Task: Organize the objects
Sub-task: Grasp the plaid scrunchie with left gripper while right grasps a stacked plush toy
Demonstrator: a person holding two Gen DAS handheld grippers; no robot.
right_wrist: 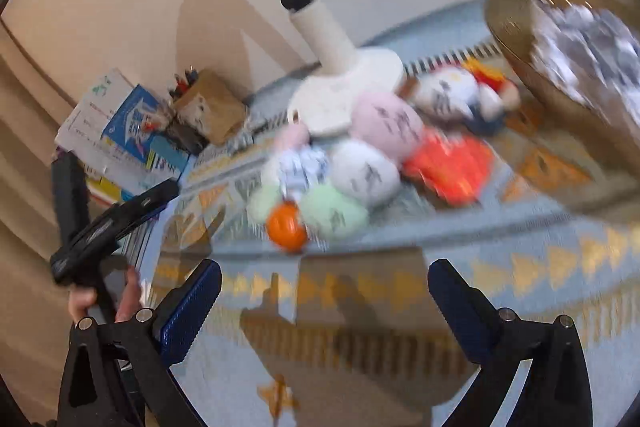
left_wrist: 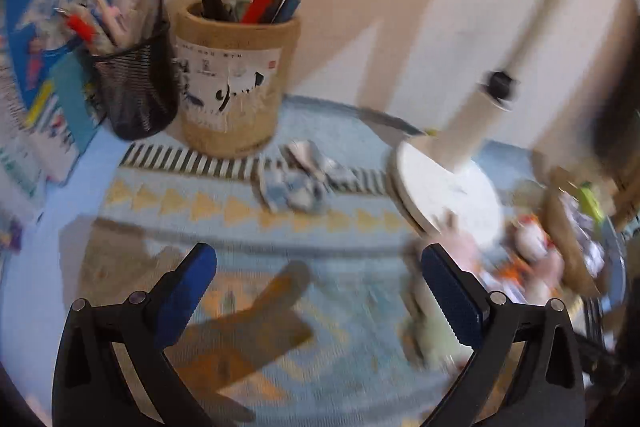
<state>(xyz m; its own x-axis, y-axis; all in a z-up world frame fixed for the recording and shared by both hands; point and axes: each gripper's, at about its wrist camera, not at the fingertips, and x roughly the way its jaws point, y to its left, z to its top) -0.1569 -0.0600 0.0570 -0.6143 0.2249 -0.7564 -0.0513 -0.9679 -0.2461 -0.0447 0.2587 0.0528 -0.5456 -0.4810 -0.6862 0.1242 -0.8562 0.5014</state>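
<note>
Both views are motion-blurred. My left gripper is open and empty above a patterned blue cloth. A crumpled blue-white wrapper lies ahead of it. A cork pen holder and a black mesh pen cup stand at the back left. My right gripper is open and empty, short of a pile of small toys: an orange ball, a green ball, a white ball, a pink ball and an orange-red packet.
A white lamp base with its pole stands at the right; it also shows in the right wrist view. A brown basket holds crumpled paper. Books lean at the left wall. The left gripper shows in the right wrist view.
</note>
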